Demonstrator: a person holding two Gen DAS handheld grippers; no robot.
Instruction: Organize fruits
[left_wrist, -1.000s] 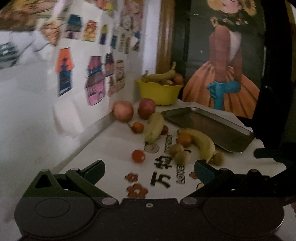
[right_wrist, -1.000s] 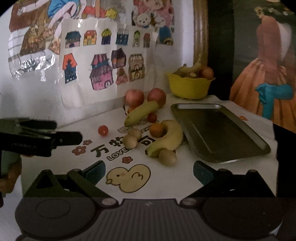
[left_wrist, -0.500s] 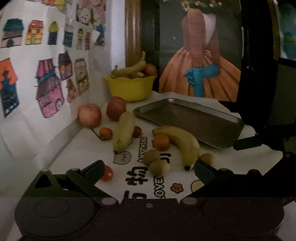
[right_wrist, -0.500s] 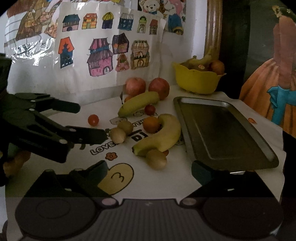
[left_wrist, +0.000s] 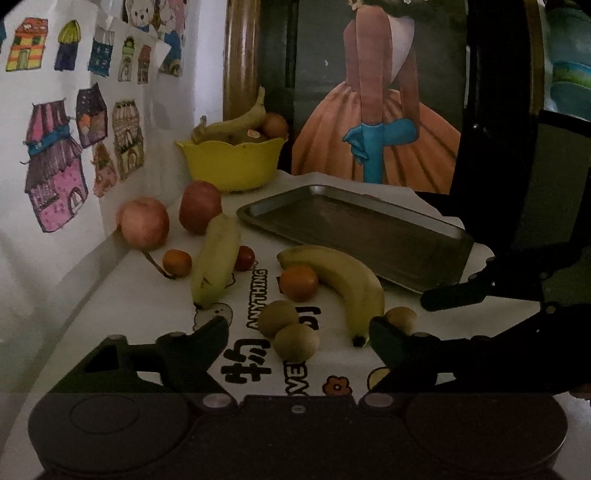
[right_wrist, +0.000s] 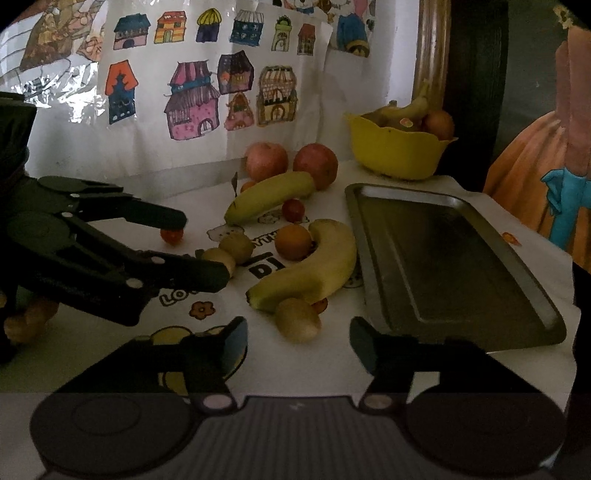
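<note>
Dim shot of a cluttered table, fruit scattered all over a white printed cloth (left_wrist: 147, 295). The left gripper (left_wrist: 297, 332) has its jaws closing in, but the pads aren't on anything; two kiwis (left_wrist: 295, 341) sit on the cloth just ahead, between the tips. Same story with the right gripper (right_wrist: 297, 338): jaws closing, a single kiwi (right_wrist: 297, 319) sitting just in front of the gap, not pinched. That kiwi touches the near end of a curved banana (right_wrist: 314, 269), with an orange (right_wrist: 293, 242) tucked against the banana's far side. To the right lies a metal tray (right_wrist: 458, 266). Further back there are two apples (right_wrist: 291, 160), a second banana (right_wrist: 269, 195) and a yellow bowl (right_wrist: 397, 155) holding more fruit against the wall.
</note>
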